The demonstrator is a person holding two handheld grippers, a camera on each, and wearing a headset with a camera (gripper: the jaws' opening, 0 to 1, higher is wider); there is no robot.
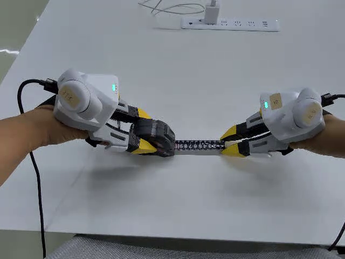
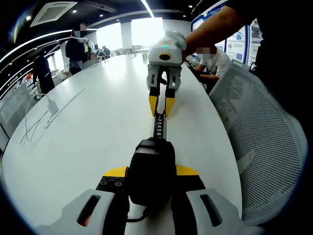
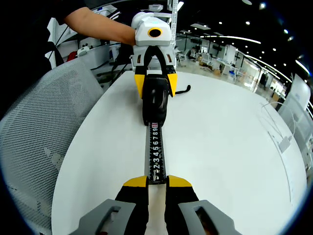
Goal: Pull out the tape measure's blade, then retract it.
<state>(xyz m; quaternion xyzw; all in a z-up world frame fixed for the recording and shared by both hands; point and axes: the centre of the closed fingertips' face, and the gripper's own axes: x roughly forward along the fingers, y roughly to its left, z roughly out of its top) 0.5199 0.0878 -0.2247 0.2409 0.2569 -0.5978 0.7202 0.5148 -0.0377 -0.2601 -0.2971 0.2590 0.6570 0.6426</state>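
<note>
The tape measure point(image 1: 153, 137) is held low over the white table point(image 1: 161, 65); whether it rests on the surface cannot be told. Its dark case is clamped between the yellow-tipped jaws of the left gripper point(image 1: 144, 132), which are closed against its two sides. A short stretch of the blade point(image 1: 197, 145) is out of the case and runs straight to the right gripper point(image 1: 227, 142), whose jaws are pinched almost together on the blade's free end.

The chief risk is judged to be a slip at that narrow pinch. The blade is thin and smooth and is presumably under spring tension, so if the hold is loosened or the pull is made at an angle, the end could be snatched back into the case and whip on the way.

A second risk lies at the case. If the pull is not kept in line with the slot, the case could be twisted between the left jaws, or the blade could be bent and kinked.

On the return, harm could be done by an abrupt release, with the end hook slammed against the case mouth.
</note>
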